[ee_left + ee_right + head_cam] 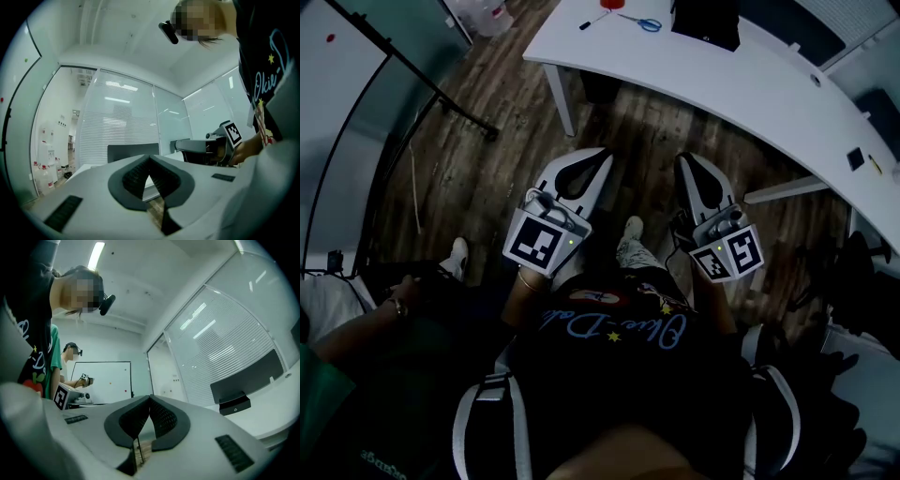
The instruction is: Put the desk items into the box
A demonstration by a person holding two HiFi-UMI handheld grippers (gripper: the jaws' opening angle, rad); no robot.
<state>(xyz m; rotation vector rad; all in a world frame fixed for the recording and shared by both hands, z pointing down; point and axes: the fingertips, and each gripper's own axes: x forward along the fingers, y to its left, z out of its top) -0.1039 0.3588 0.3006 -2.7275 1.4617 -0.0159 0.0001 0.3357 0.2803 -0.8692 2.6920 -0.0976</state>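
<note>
At waist height in front of the person, the left gripper and the right gripper are held side by side, close together but not touching. Both point toward the white desk. Each is clenched, its ribbed dark pads meeting at the tips with nothing caught between them. Below them is only the wooden floor and the person's shoes.

The desk curves across the far side, well clear of both grippers. On its far end lie blue-handled scissors, and just beside them a dark pen with a red end. The black box stands on the desk next to the scissors, and neither item is inside it. A small black object sits alone toward the desk's right end. Off to the left, another person's hand rests low.
</note>
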